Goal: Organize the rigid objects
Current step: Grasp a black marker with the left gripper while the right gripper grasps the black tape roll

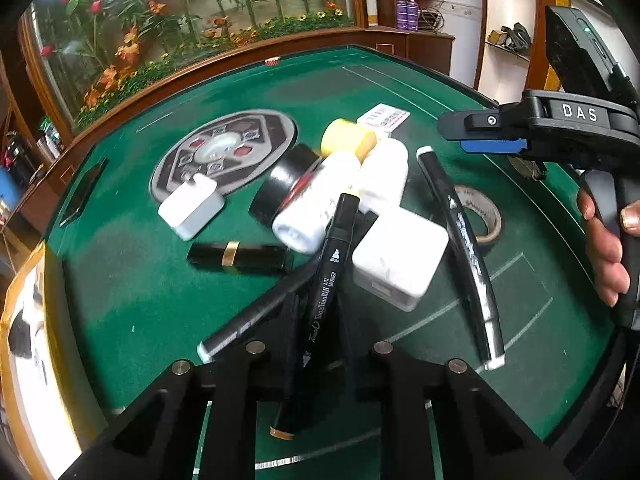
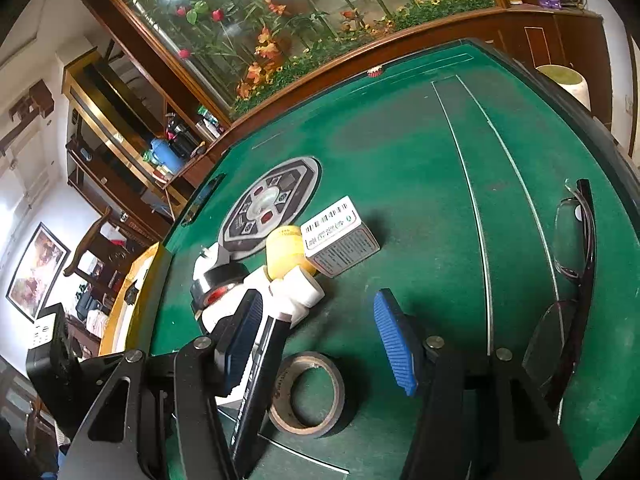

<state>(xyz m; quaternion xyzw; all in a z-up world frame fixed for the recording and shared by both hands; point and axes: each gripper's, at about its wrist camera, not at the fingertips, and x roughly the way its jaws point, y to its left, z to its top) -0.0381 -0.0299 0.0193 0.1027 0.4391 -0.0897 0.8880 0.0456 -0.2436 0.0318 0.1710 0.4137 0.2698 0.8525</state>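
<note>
One long black art marker [image 1: 326, 280] with white writing sits between the fingers of the left hand-held gripper [image 1: 320, 356], which is squeezed narrow on it. Its long side points away from the gripper, toward the far pile of white bottles [image 1: 320, 196] on the green felt bench [image 1: 120, 280]. The right hand-held gripper [image 2: 320, 340] is half open and holds nothing; a brown tape ring [image 2: 308, 394] lies just below it, near.
</note>
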